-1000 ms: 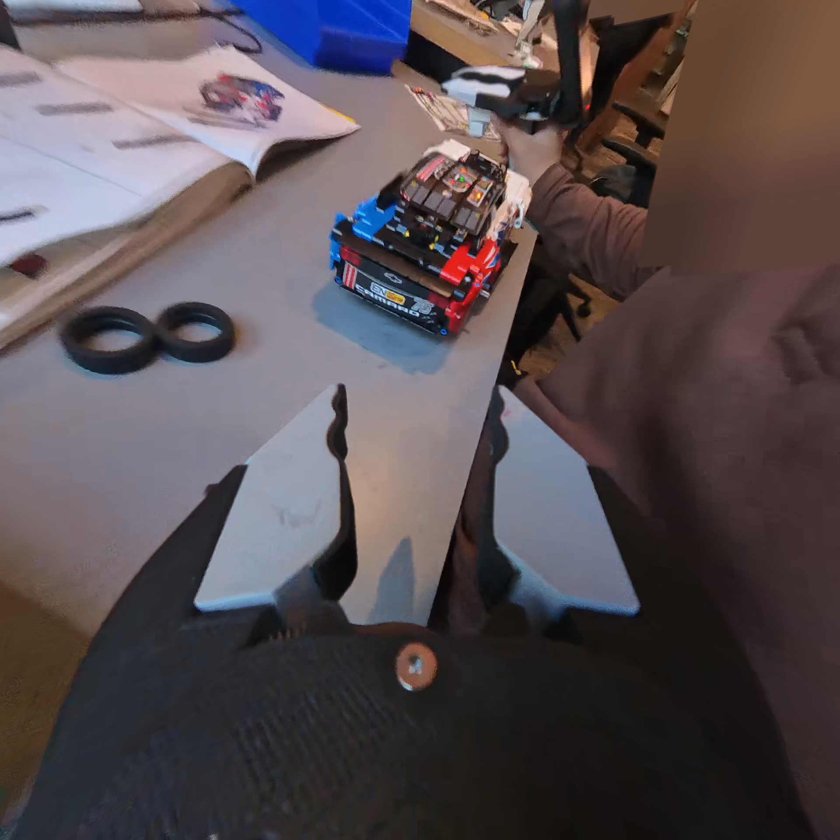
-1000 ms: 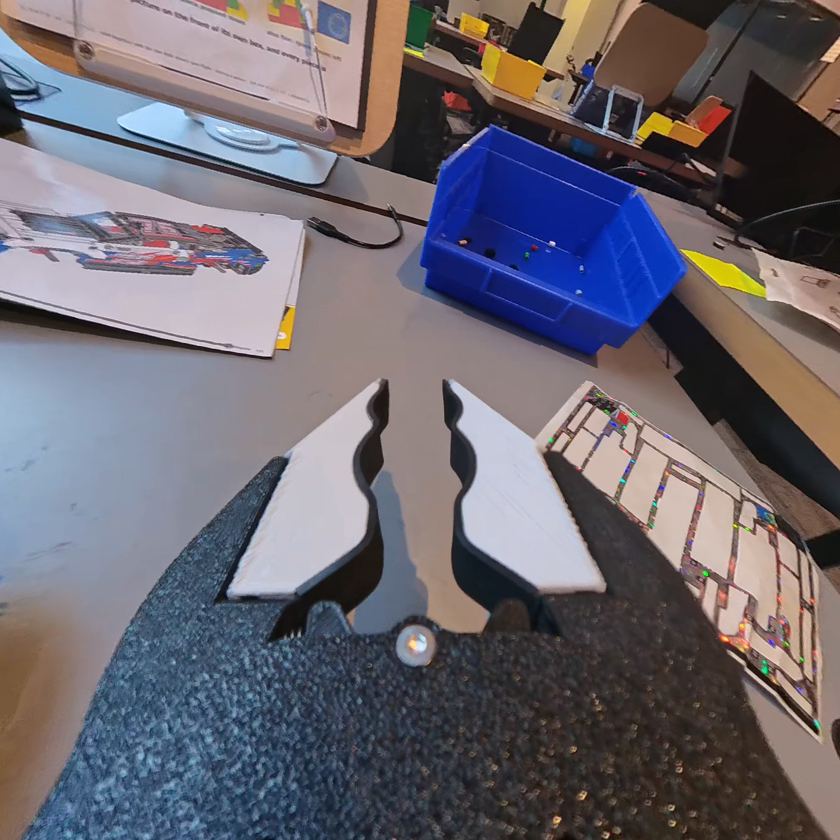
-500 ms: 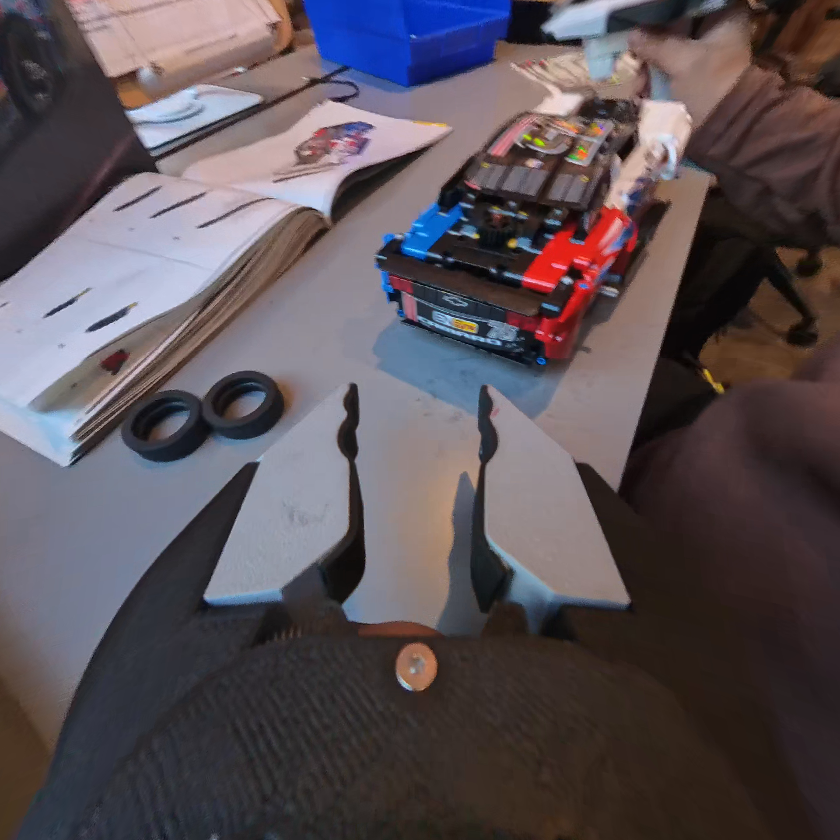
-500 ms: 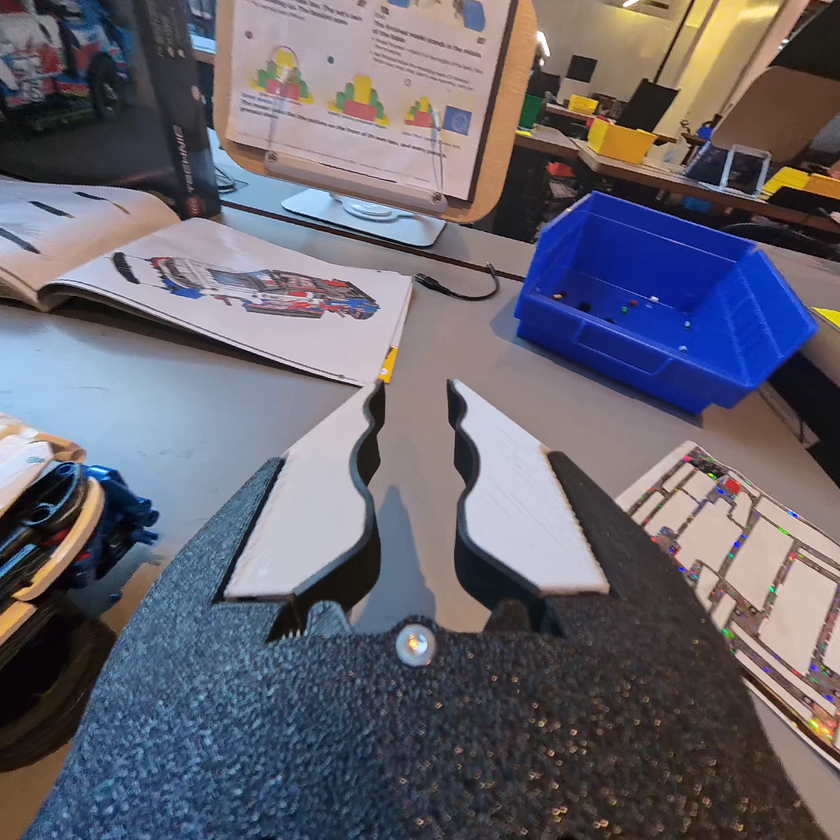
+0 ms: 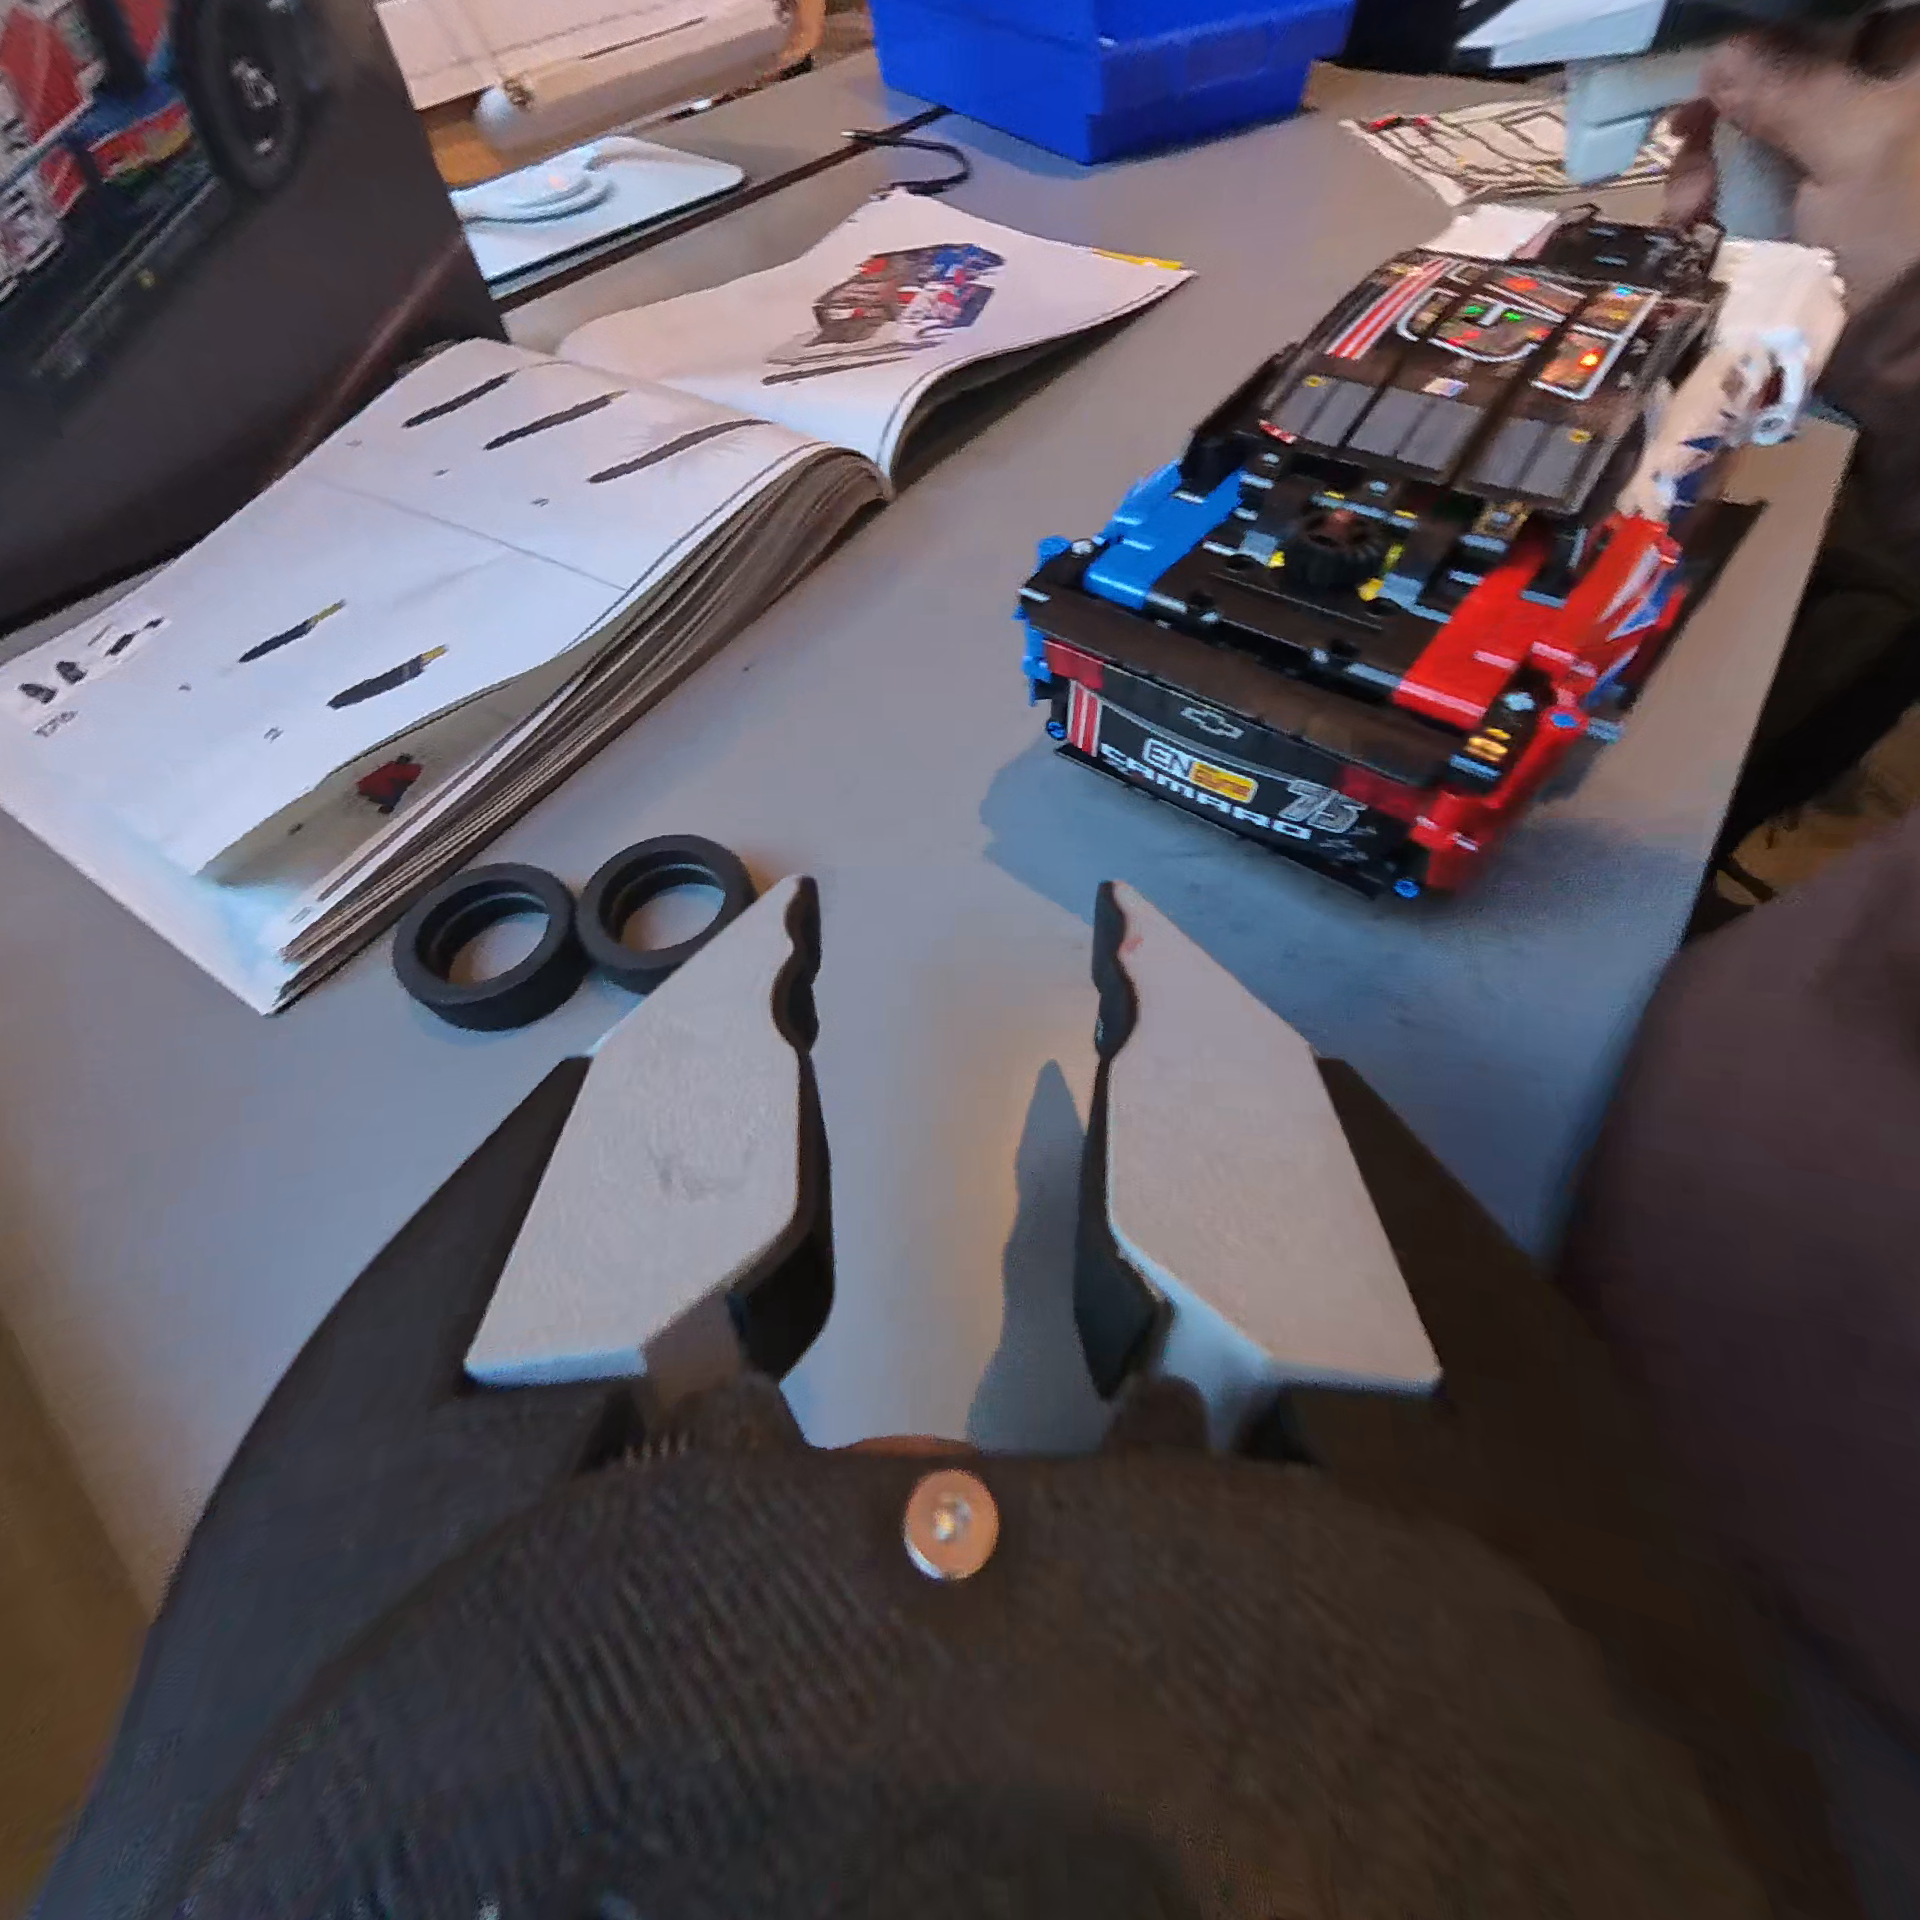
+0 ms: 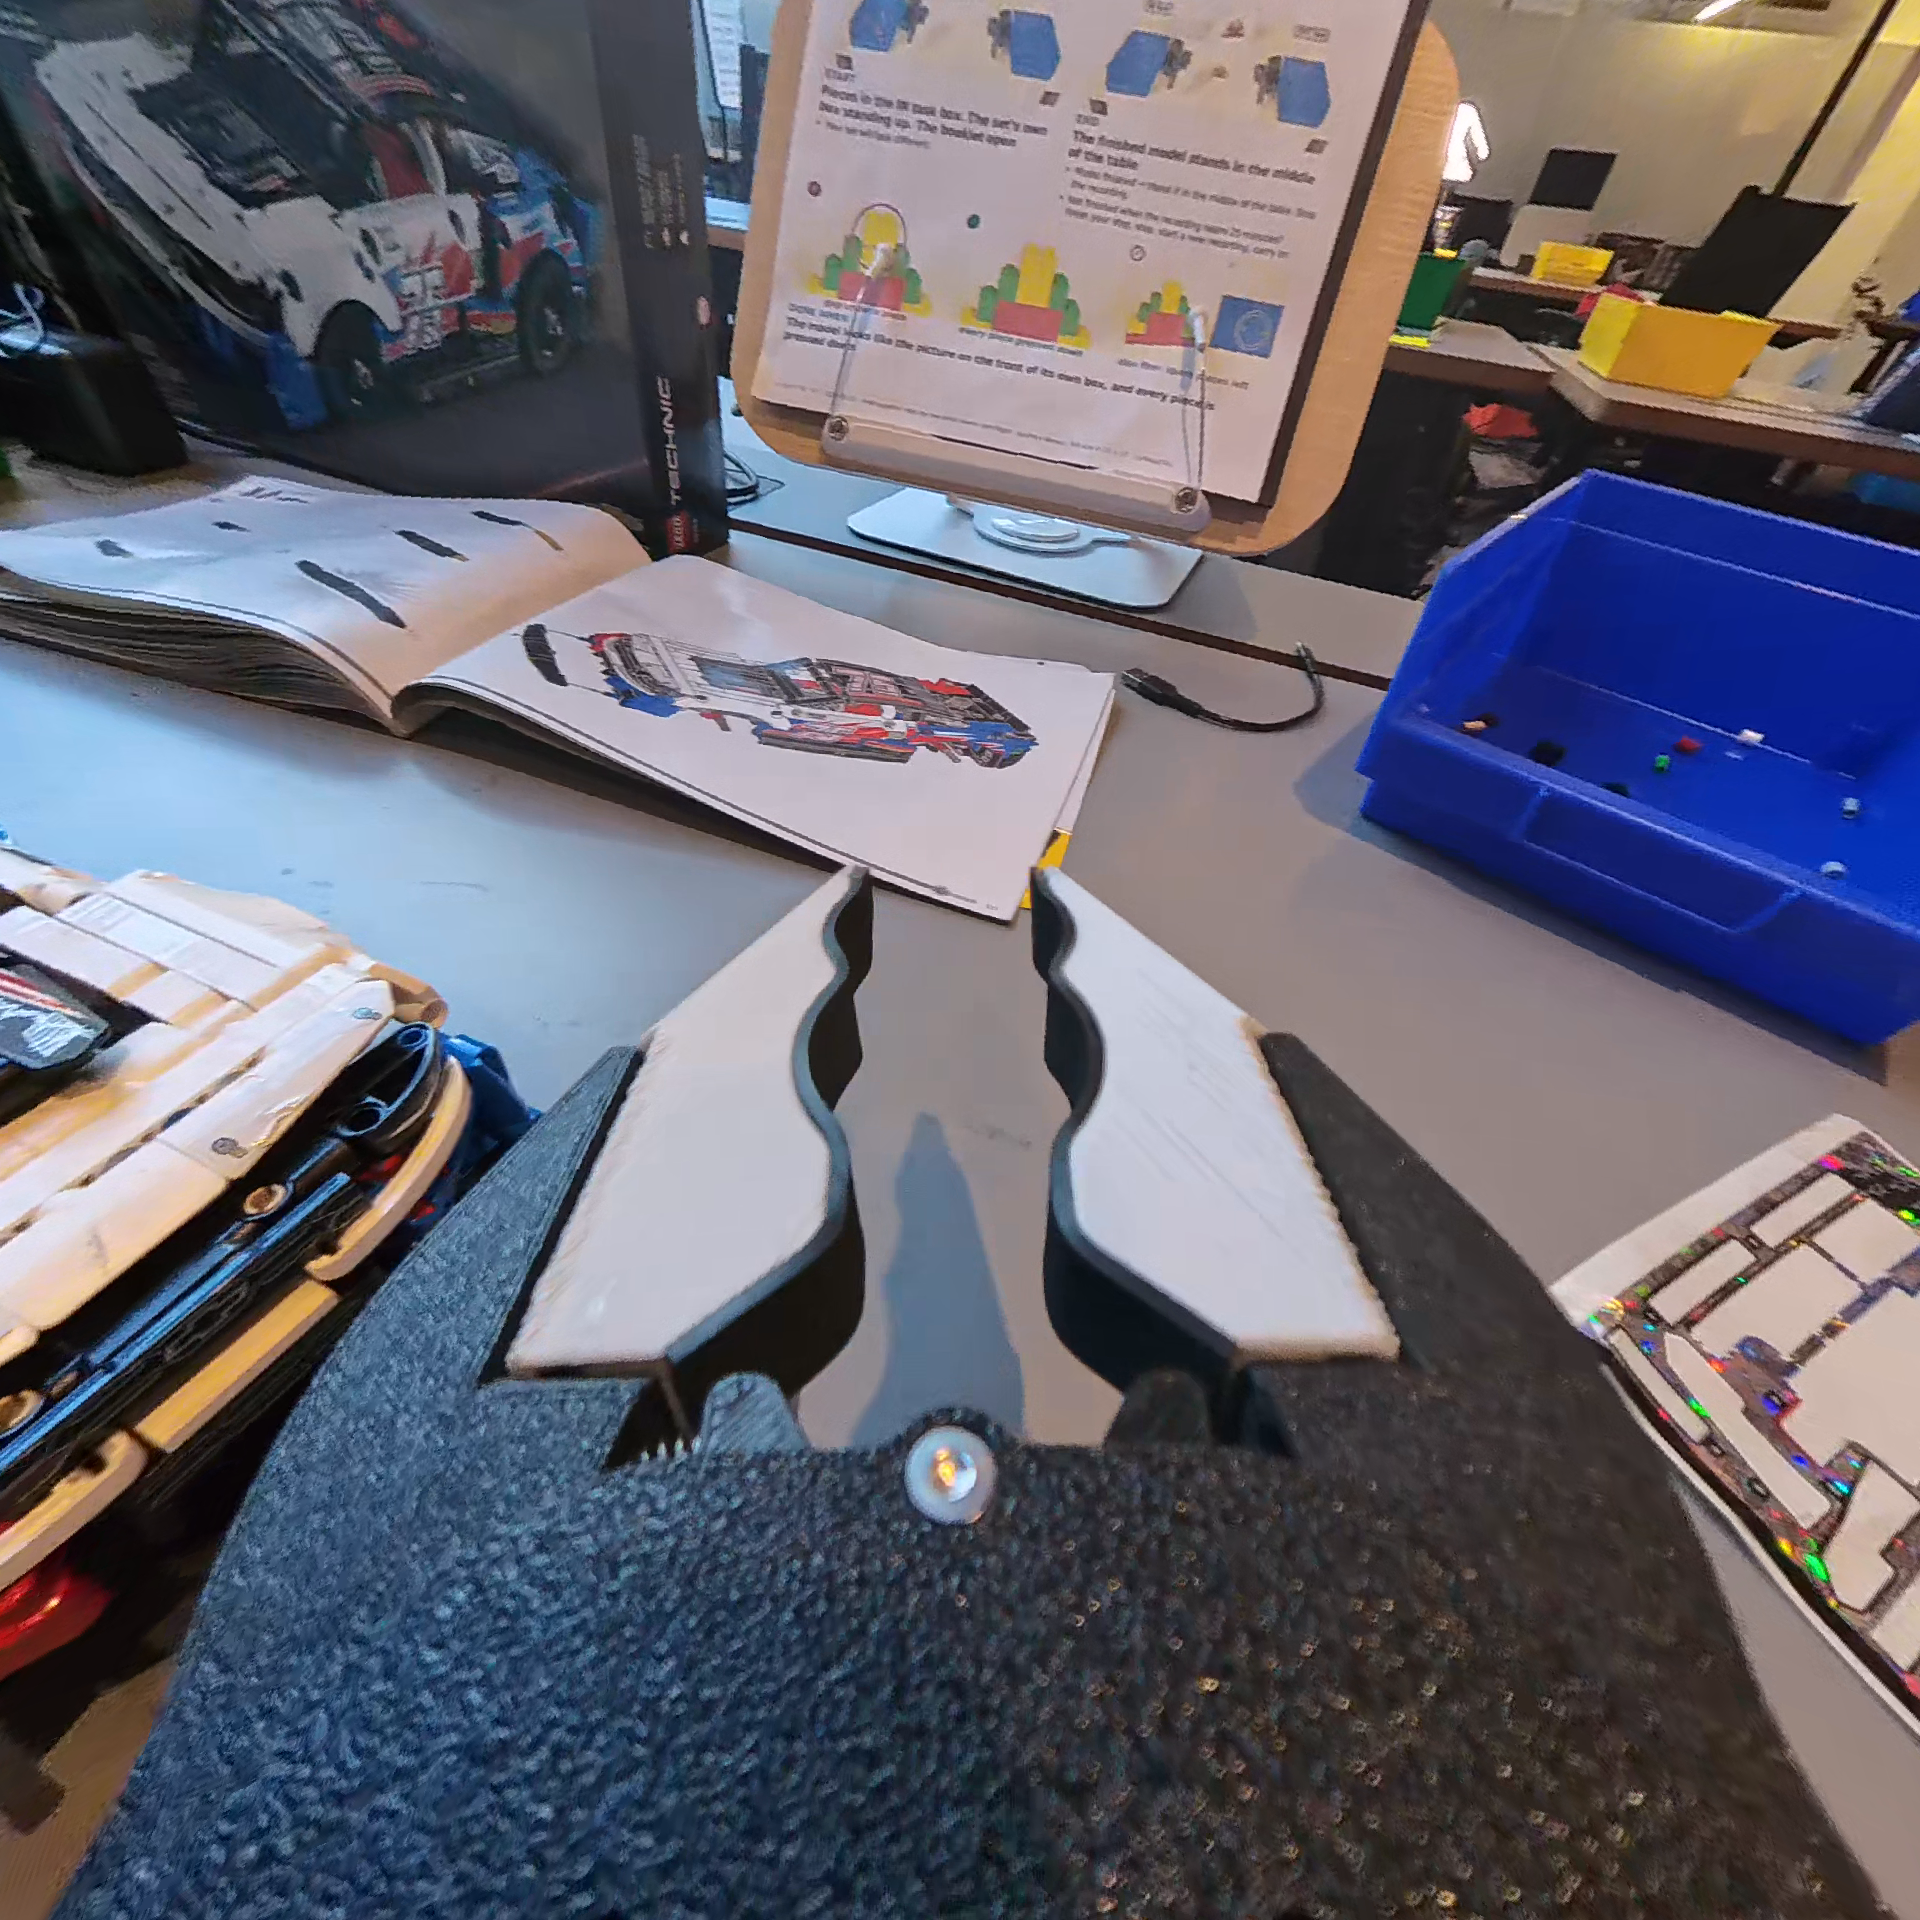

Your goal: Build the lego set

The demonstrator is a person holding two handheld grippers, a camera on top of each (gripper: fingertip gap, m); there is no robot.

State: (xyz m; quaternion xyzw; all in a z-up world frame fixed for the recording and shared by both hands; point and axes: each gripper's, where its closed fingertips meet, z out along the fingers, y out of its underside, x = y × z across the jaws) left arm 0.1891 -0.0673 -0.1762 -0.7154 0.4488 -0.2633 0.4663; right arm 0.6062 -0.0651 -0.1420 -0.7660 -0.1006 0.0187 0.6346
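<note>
Left gripper nearest of all, jaws apart and empty, hovering over bare desk near the front edge; pushed forward over the last second, so more of the desk now in sight. Just beyond the left fingertip, two black tyres lying flat and touching, unfitted, against the front corner of the open instruction booklet. Further in, toward the right edge of the desk, the lego car, tail facing the camera, now larger and closer than a second ago. Right gripper beyond the car's far end, jaws narrowly apart and empty, swung round so the car's white bodywork now fills its lower left view. Far back: blue bin with a few loose pieces, and the set's box upright at the rear edge. Probably both grippers closing in on the car, perhaps for the tyres.
</note>
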